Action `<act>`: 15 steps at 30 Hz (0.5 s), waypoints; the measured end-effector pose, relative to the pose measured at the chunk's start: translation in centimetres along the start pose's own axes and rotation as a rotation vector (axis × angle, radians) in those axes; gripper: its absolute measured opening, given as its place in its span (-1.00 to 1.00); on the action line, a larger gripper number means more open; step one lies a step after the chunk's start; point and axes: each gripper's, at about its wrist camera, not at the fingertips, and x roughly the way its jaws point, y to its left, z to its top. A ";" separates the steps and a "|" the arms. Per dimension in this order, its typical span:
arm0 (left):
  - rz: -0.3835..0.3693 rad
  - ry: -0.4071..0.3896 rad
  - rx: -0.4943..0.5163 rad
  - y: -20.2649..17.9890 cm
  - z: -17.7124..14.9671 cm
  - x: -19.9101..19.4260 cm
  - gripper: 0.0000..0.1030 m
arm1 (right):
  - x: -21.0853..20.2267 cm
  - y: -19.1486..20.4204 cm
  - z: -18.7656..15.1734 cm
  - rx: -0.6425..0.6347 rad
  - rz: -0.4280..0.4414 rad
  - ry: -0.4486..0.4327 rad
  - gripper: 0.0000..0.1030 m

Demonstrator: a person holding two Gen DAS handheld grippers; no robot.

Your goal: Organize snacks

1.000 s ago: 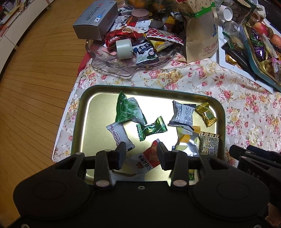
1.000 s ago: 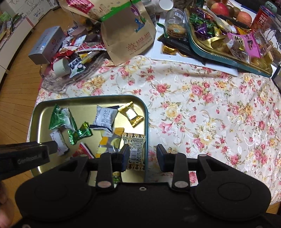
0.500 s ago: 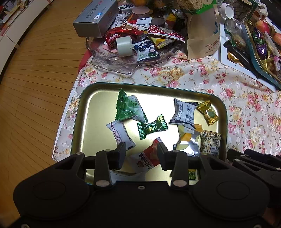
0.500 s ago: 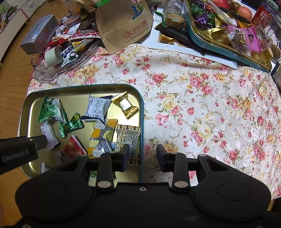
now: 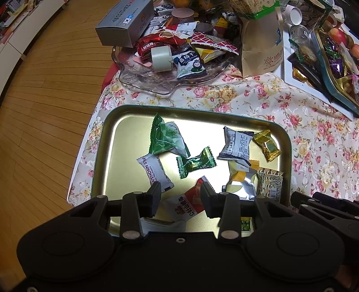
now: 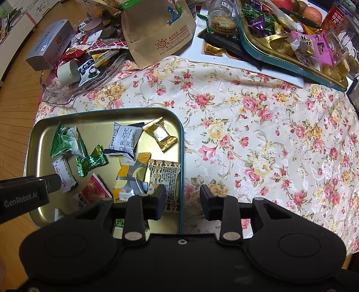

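Roughly 10 wrapped snacks lie loose in the gold tin tray [image 5: 107,157]: 1 big green pouch [image 5: 162,137], 1 white HAWTHORN strip pack [image 5: 154,173], 1 small green twist candy [image 5: 196,162], 1 grey-white printed pack [image 5: 236,143], 1 gold candy [image 5: 267,144], 1 silver-yellow pack [image 5: 242,182], 1 patterned beige bar [image 5: 269,185], 1 red-white pack [image 5: 190,202], plus 2 partly hidden under the grippers, type unclear. Left gripper [image 5: 180,200] hangs low over the tray's near edge, fingers apart and empty, the red-white pack showing between them. Right gripper [image 6: 182,198] has fingers apart, empty, straddling the tray's right rim, left finger over the beige bar, right finger over the tablecloth [image 6: 258,139]. Versus 1 second ago, the left view has shifted little and the snacks lie as before; the right gripper has pulled back and swung right, so more cloth shows. Surface is a floral cloth over a table; 1 clear glass dish [image 5: 157,83] piled with snacks and 1 tape roll [image 5: 161,59], 1 grey box [image 5: 125,21], 1 brown paper bag [image 5: 261,45], 1 white board [image 6: 242,60] and 1 second teal-rimmed tray [image 6: 289,67] of sweets sit behind. Wooden floor [image 5: 44,112] to the left.
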 end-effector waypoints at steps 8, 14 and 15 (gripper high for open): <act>-0.006 0.006 0.011 -0.2 -0.2 0.0 -0.06 | 0.0 0.0 0.0 -0.003 0.000 0.002 -0.30; -0.005 0.003 0.011 -0.1 -0.1 -0.1 -0.06 | 0.1 0.2 -0.1 -0.010 0.001 0.003 -0.30; -0.005 0.002 0.011 -0.1 -0.1 -0.1 -0.06 | 0.1 0.2 -0.1 -0.011 0.002 0.003 -0.30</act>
